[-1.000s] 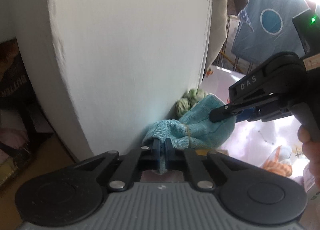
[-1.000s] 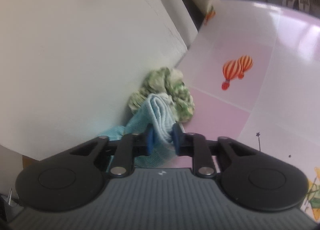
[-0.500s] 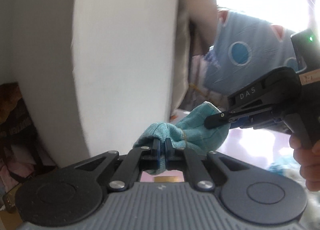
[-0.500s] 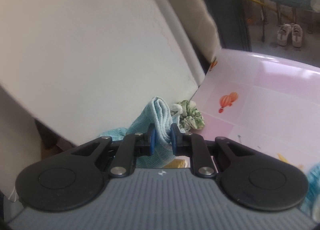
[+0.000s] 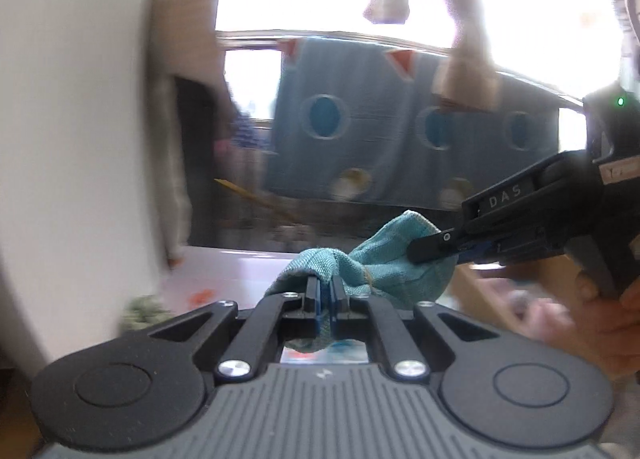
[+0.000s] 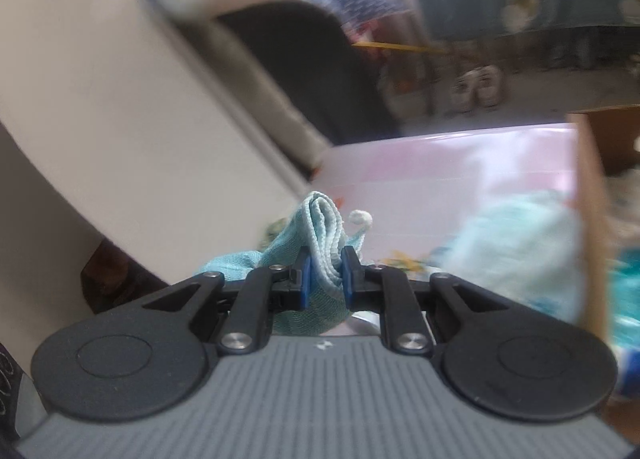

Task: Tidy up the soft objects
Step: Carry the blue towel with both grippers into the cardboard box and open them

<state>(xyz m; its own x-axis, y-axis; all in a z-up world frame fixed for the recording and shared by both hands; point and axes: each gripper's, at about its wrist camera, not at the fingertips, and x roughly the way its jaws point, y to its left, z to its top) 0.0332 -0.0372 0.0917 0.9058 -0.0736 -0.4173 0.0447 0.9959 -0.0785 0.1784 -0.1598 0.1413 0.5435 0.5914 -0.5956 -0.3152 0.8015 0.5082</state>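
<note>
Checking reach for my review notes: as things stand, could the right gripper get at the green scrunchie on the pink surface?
Probably not yet. The right gripper is shut on the teal cloth, which the left gripper also clamps, so its jaws are occupied. The green scrunchie lies below by the white panel, with nothing else covering it.

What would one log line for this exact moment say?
left gripper: shut on cloth | right gripper: shut on cloth, other end | cloth: teal, held between both, off the pink table | scrunchie: on table
</note>
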